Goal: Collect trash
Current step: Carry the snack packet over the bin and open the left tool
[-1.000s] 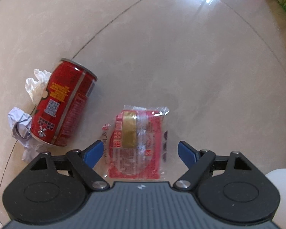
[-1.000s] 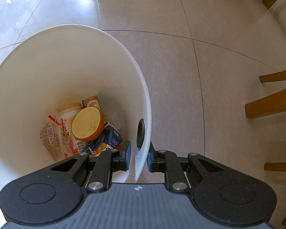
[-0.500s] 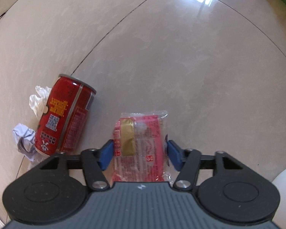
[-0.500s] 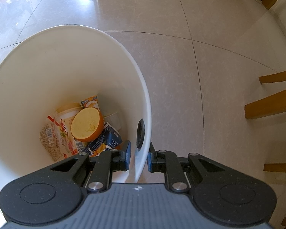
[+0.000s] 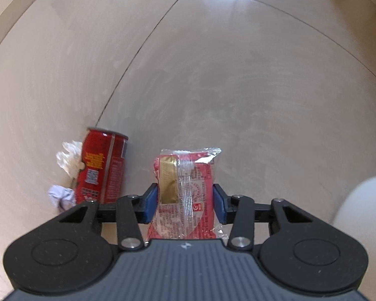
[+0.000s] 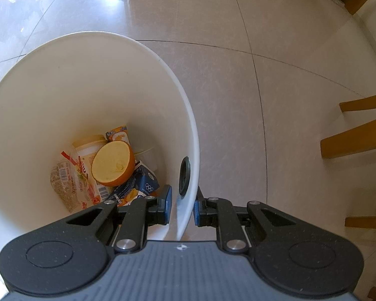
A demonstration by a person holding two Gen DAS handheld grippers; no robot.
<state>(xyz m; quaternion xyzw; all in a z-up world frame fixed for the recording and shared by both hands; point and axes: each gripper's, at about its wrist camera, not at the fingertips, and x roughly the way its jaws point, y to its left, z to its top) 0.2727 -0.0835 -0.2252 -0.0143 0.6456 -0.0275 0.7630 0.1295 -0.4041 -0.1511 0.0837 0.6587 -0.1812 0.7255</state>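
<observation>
Left tongs (image 5: 185, 204) clamp red snack packet (image 5: 185, 190) between pads; right tongs (image 6: 182, 207) pinch white bin (image 6: 188, 135) wall.

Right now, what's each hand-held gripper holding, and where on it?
Left hand-held gripper: red snack packet, pinched across its side edges at mid-length. Right hand-held gripper: white bin, clamped on its wall at the rim, beside the black handle hole.

beige tiled floor (image 5: 213, 75) | wooden chair legs (image 6: 358, 138) at right
</observation>
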